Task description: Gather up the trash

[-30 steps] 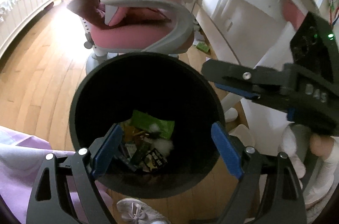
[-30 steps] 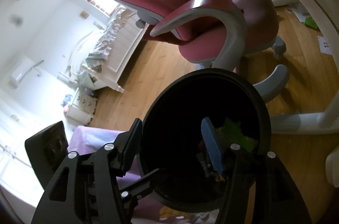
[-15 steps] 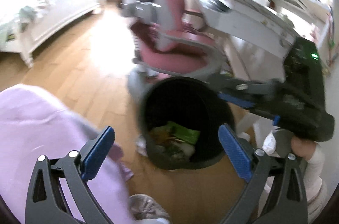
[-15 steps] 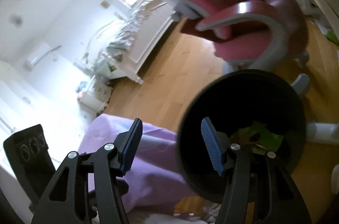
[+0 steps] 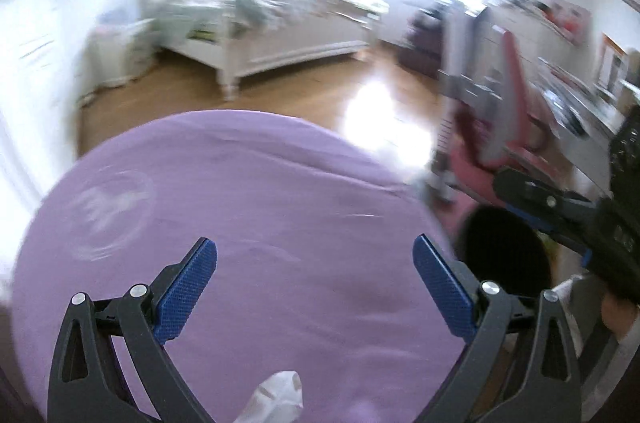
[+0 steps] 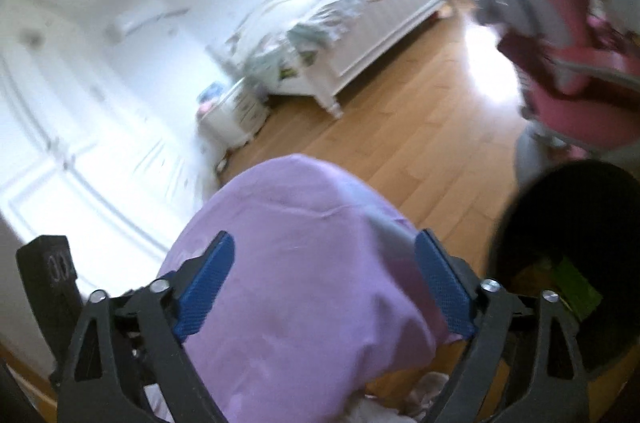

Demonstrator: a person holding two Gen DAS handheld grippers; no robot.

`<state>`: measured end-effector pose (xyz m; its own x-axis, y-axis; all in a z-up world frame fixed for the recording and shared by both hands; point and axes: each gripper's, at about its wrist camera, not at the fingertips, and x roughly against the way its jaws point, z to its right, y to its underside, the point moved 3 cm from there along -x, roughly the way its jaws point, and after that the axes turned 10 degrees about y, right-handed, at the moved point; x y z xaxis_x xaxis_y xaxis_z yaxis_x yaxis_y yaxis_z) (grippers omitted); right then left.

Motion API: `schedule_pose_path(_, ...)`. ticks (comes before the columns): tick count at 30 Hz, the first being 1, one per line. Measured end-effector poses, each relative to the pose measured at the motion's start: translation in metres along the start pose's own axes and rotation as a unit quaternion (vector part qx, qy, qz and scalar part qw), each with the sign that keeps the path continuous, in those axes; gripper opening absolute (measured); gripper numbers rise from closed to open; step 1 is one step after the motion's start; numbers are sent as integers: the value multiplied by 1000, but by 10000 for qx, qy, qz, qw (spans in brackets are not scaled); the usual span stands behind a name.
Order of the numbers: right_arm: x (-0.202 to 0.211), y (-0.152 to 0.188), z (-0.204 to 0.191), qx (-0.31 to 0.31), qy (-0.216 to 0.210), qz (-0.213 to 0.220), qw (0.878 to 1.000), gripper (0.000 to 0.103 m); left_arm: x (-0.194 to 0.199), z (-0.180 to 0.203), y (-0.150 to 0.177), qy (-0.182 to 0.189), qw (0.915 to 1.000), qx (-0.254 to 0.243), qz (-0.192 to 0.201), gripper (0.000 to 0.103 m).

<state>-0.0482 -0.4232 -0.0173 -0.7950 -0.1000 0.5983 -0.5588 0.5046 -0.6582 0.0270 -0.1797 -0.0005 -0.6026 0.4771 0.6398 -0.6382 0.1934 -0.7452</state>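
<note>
Below, black bin (image 6: 568, 223), green wrapper (image 6: 576, 287) inside

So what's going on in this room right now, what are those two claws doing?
A person is collecting trash with a hand-held claw in each hand. Both claws are empty: the left claw is wide open, and the right claw is opening, nothing between its jaws. Both hang over the person's purple-clad leg. The black bin stands on the wooden floor to the right, with a green wrapper inside.
</note>
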Motion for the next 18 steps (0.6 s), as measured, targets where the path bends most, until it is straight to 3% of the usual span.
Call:
schedule_pose_path(6, -30, 13, -90, 943, -173, -16, 9954, 98, 38, -64, 10, -690, 9947, 619, 456, 98)
schedule_pose_path(10, -47, 27, -136, 1462, -170, 156, 9890, 98, 50, -88, 21, -996, 9917, 643, 498, 98)
schedule_pose_path(18, -80, 38, -166, 1751, -83, 708, 9820, 98, 63, -124, 33, -1107, 9874, 955, 602, 98)
